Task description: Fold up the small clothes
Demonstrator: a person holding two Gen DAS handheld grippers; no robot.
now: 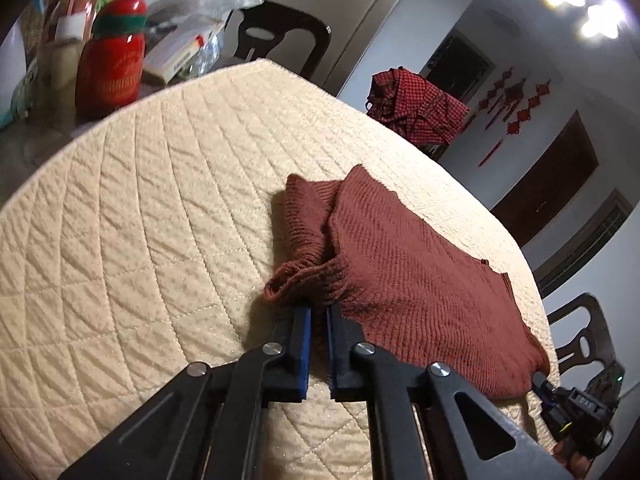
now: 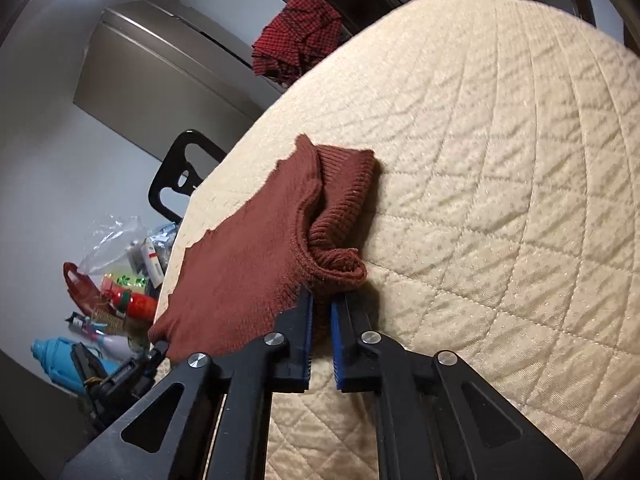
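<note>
A small rust-brown knit garment [image 1: 404, 276] lies on a cream quilted table cover [image 1: 140, 220]. My left gripper [image 1: 318, 312] is shut on the garment's near edge, beside a bunched ribbed sleeve [image 1: 300, 232]. My right gripper [image 2: 320, 308] is shut on the opposite edge of the same garment [image 2: 248, 260], beside its other ribbed sleeve [image 2: 344, 208]. The cloth stretches between the two grippers, just above the cover [image 2: 500, 200]. The right gripper also shows at the lower right of the left wrist view [image 1: 576, 408]. The left gripper shows at the lower left of the right wrist view [image 2: 120, 372].
A red Christmas bottle [image 1: 114, 52], boxes and plastic bags crowd the far table end. A red checked garment [image 1: 416, 108] hangs on a chair beyond the table. Dark chairs [image 1: 280, 36] stand around it. A blue bottle [image 2: 60, 360] stands at the left.
</note>
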